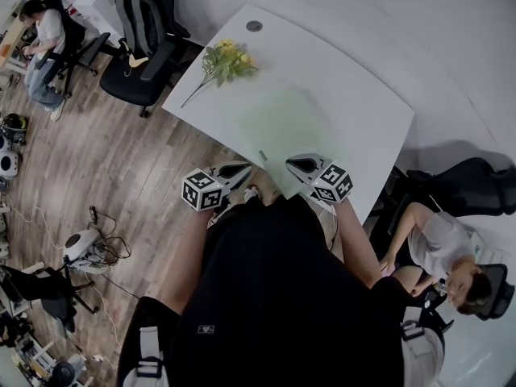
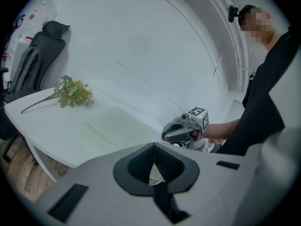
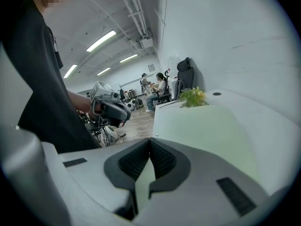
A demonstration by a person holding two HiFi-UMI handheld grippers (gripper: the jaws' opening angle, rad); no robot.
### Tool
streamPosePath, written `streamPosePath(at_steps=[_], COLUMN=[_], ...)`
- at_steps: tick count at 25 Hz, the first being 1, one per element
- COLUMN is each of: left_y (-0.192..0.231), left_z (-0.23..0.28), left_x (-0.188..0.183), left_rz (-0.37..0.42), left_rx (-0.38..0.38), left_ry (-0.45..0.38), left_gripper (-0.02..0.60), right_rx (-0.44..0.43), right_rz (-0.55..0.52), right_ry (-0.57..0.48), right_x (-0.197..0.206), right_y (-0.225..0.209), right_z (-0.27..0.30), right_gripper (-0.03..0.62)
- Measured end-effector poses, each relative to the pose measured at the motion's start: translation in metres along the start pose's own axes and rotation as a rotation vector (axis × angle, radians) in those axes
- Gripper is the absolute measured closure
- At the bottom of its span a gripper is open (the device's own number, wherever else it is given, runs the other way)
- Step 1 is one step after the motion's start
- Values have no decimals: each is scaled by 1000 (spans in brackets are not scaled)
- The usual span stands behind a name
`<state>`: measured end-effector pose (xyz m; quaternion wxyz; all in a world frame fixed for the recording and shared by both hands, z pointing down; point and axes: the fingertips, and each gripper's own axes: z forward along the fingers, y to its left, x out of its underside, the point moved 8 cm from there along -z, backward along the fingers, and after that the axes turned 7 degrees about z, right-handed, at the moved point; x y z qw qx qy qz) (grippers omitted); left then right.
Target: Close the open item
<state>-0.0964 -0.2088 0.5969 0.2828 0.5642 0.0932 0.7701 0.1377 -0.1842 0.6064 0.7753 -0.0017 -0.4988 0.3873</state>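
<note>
Both tools had their jaws pressed together with nothing between them. The left tool (image 1: pixel 242 169) and the right tool (image 1: pixel 297 164) were held side by side at the near edge of the white counter (image 1: pixel 363 95), tips aimed across it and slightly downward, apart from each other. Just ahead of their tips lay the pale green folder (image 1: pixel 286 123), flat on the counter and, as far as the views showed, with its cover down; neither tool touched it. Beyond the folder, toward the far left corner, a bunch of flowers (image 1: pixel 226 59) with yellow blooms rested on its side, stems pointing at the counter's left edge. A round grey grommet (image 1: pixel 255 26) sat near the far edge. A black office chair (image 1: pixel 141 31) stood on the wooden floor (image 1: pixel 121 160) by that corner, and a seated person (image 1: pixel 40 39) was farther off.
</note>
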Motion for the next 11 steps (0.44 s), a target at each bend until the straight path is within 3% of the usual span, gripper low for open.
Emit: streamPosePath(at_steps=[11], left_y=[2], left_z=[5], left_x=[-7], left_rz=[8], left_rx=[11], left_ry=[0], left_gripper=[575], right_rx=[19], right_rz=[9], right_ry=[-11], right_x=[0], right_y=[-4], right_z=[-2], right_gripper=[589])
